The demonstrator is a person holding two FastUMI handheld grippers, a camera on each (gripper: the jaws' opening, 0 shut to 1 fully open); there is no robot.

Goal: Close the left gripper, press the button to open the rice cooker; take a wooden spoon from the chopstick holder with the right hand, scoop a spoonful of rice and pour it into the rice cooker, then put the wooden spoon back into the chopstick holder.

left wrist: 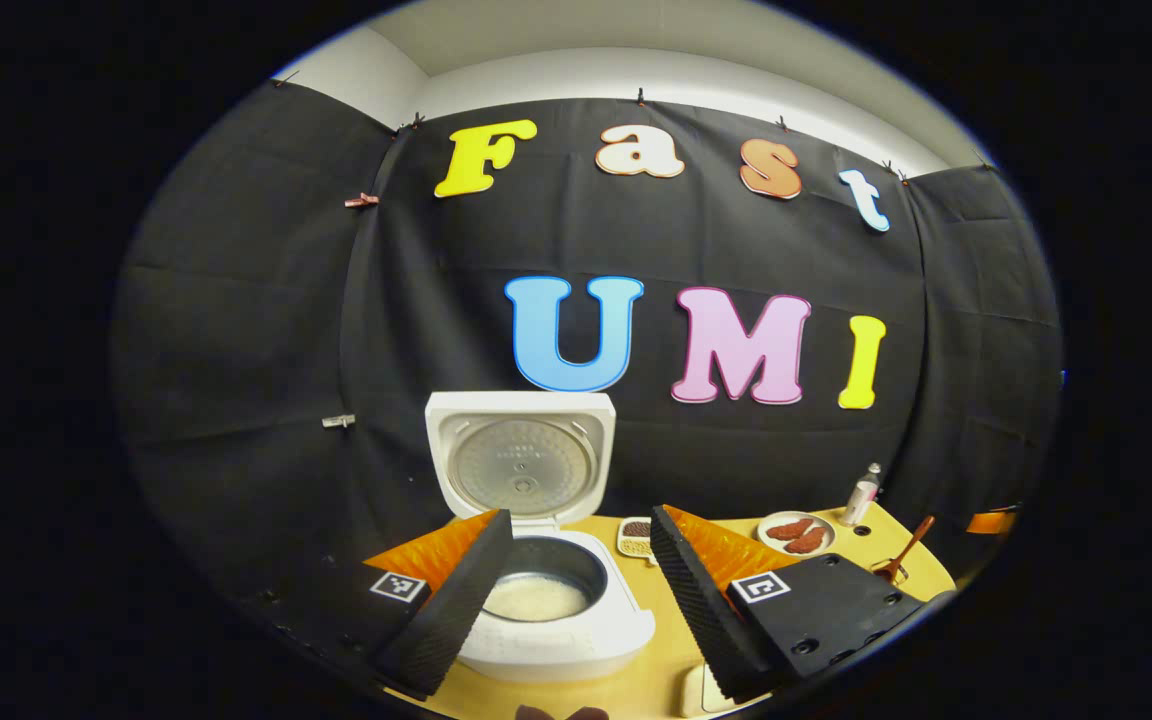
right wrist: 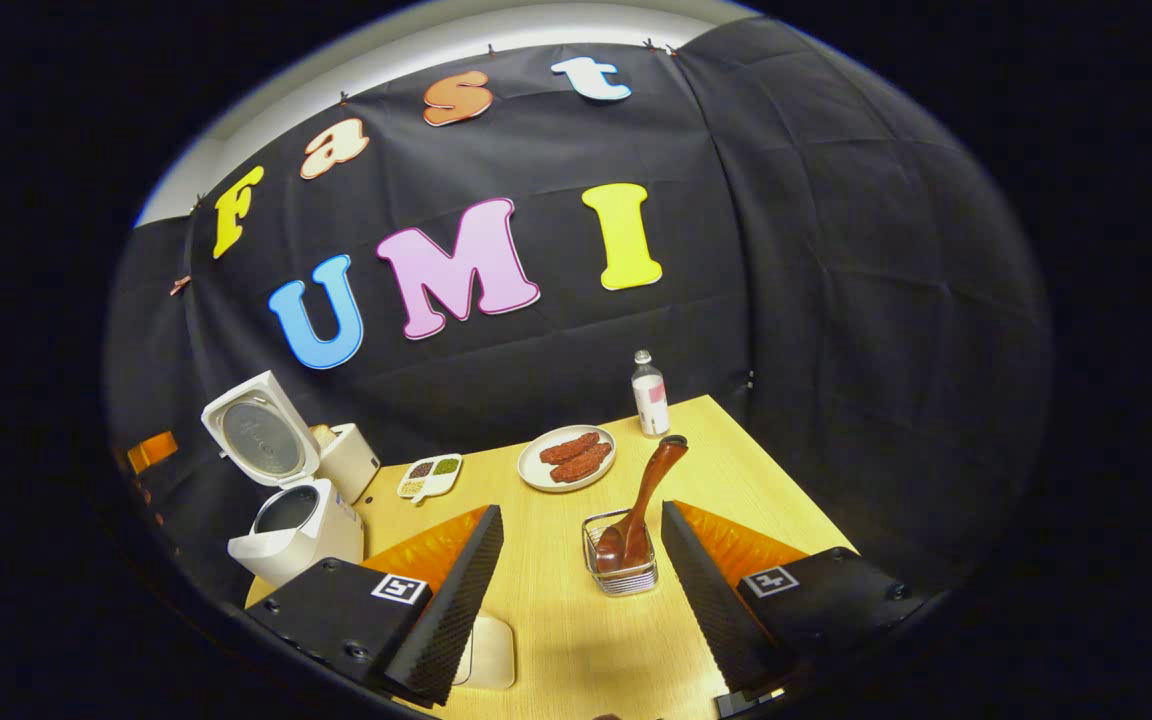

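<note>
The white rice cooker (left wrist: 576, 640) stands open, its lid (left wrist: 521, 465) upright, and whitish rice (left wrist: 536, 598) lies in the inner pot. My left gripper (left wrist: 581, 518) is open just in front of it, one finger on each side of the pot and holding nothing. The wooden spoon (right wrist: 648, 490) stands bowl-down in the wire chopstick holder (right wrist: 621, 570). My right gripper (right wrist: 581, 510) is open above the table, and the holder sits between its fingers without touching them. The spoon (left wrist: 904, 555) also shows at the far right in the left gripper view.
On the wooden table (right wrist: 556, 610) are a plate of sausages (right wrist: 568, 458), a small bottle (right wrist: 649, 395), a divided dish of grains (right wrist: 429, 475) and a white box (right wrist: 351, 460) behind the cooker (right wrist: 286, 520). A pale flat object (right wrist: 486, 650) lies under my right gripper's left finger.
</note>
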